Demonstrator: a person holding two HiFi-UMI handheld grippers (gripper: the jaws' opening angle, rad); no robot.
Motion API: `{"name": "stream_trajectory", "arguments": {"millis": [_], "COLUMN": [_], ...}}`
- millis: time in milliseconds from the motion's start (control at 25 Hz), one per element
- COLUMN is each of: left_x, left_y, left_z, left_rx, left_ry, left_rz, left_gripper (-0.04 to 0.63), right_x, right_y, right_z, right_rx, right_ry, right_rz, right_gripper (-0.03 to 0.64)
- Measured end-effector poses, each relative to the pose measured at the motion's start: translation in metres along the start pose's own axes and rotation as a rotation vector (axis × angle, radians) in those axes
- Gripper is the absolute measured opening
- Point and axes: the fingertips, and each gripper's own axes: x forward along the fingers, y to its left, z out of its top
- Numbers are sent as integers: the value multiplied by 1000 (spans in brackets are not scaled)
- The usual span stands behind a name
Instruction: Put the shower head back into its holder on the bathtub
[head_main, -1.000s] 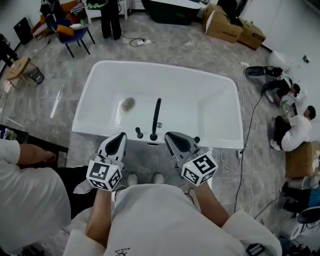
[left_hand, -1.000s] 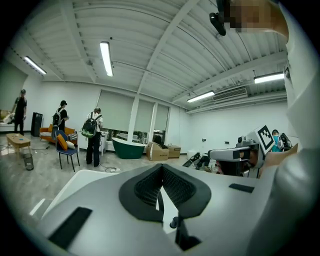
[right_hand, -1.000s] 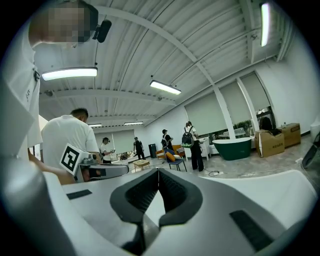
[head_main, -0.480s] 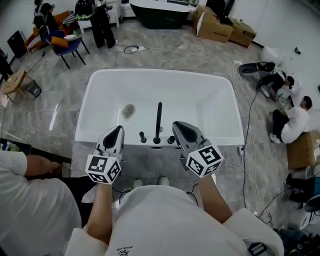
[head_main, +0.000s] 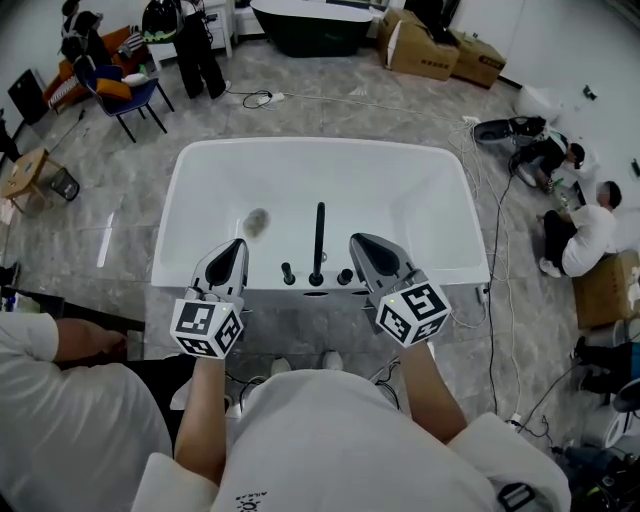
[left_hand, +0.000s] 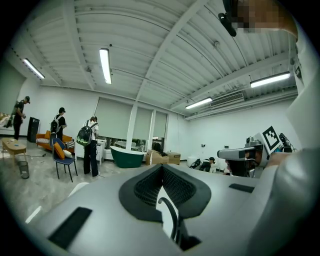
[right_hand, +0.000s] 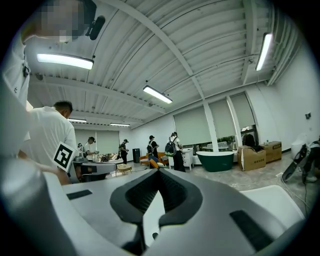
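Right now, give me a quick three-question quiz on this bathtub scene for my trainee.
1. True or false: the left tongs and the right tongs are both shut and hold nothing.
2. Pick one: the black spout on the near rim of the bathtub stands A) between the two tongs, B) left of both, C) right of both.
3. Fill in: the bathtub in front of the person is ____ in colour.
Key: 1 true; 2 A; 3 white.

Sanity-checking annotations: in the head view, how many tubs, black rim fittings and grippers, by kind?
Bathtubs: 2, white bathtub and dark green bathtub
Black spout: 1
Black knobs: 2
Grippers: 2, left gripper and right gripper
Total: 7
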Motion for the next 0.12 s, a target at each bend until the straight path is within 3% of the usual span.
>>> {"name": "stream_trajectory", "arguments": {"millis": [120], "left_x": [2], "left_y": [1], "left_z": [0], "left_rx": [4], "left_ry": [-4], "left_rz": [-1], "left_gripper": [11], "right_x": [1], "right_y": [-3], "right_z": [-1], "right_rx": [-5], "right_ry": [-1], "right_rz": [-5], "right_gripper": [17]}}
